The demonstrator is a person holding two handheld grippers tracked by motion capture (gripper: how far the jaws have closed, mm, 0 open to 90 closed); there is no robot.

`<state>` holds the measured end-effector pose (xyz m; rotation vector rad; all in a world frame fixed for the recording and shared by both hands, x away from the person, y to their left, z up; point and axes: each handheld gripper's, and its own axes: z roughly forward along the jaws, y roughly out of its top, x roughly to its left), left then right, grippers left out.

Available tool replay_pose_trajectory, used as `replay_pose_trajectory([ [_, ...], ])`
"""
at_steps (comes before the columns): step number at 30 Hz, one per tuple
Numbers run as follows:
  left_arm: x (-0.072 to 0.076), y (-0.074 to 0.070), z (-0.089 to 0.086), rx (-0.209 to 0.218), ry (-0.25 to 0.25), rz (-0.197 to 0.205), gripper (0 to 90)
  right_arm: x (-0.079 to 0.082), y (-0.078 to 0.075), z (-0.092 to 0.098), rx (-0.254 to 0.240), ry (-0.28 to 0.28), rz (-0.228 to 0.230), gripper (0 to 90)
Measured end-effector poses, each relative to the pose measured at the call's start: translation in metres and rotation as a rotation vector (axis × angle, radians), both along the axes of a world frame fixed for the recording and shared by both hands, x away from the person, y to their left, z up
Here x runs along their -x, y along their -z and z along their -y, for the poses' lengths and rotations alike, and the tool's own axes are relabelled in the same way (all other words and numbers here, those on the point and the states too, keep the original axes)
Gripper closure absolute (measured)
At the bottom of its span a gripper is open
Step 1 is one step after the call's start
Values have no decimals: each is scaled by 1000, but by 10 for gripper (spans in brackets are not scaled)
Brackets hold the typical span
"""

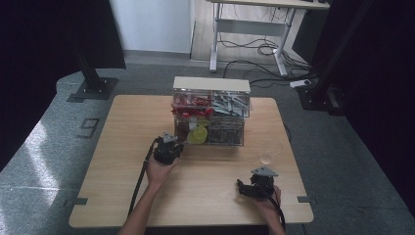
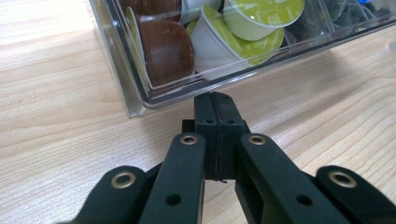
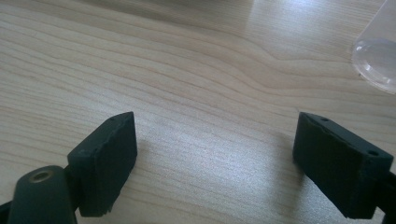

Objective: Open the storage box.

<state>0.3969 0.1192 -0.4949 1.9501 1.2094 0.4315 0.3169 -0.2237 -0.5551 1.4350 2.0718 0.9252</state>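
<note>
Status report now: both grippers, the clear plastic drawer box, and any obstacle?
Left gripper shut, tips at clear plastic drawer box of capsules. Right gripper open, nothing held, over wooden table. Clear glass stands right of the box.

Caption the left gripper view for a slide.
Shut left gripper at the front wall of a clear drawer holding brown and green-lidded pods.

We see a light wooden table (image 1: 122,161) on grey carpet (image 1: 44,156), black curtains (image 1: 44,39) at both sides, a white wall (image 1: 151,24) behind, and a white-legged desk (image 1: 254,29) with cables (image 1: 259,49) trailing beneath.
</note>
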Motion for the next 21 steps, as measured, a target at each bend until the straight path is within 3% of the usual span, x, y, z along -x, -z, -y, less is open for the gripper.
replay_pose_trajectory([
  [21,2,-6,2,10,10,8,900,0,0,0,1,-1,1,136],
])
